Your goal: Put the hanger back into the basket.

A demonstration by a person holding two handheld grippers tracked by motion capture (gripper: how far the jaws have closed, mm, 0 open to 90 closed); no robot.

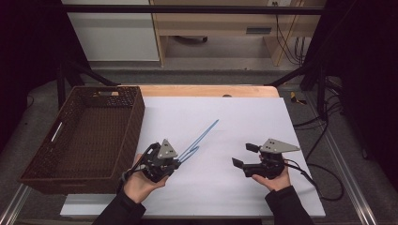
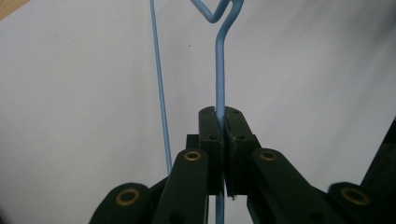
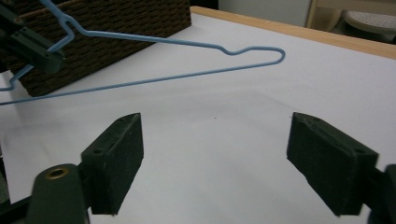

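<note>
A blue wire hanger point(image 1: 199, 138) slants up off the white sheet, its far end pointing toward the back of the table. My left gripper point(image 1: 178, 161) is shut on the hanger's wire near the hook end. In the left gripper view the wire point(image 2: 219, 70) runs straight up out of the closed jaws point(image 2: 223, 119). My right gripper point(image 1: 243, 155) stands open to the right of the hanger, apart from it, with nothing between its jaws. The right gripper view shows its own wide-apart jaws point(image 3: 215, 163), with the hanger point(image 3: 163, 40) and the left gripper point(image 3: 32, 44) beyond them.
A dark brown woven basket point(image 1: 136, 117) stands at the left, beside the left hand, and nothing shows inside it. A white sheet point(image 1: 234, 108) covers the wooden table. Cables trail off the table's right side point(image 1: 324, 183).
</note>
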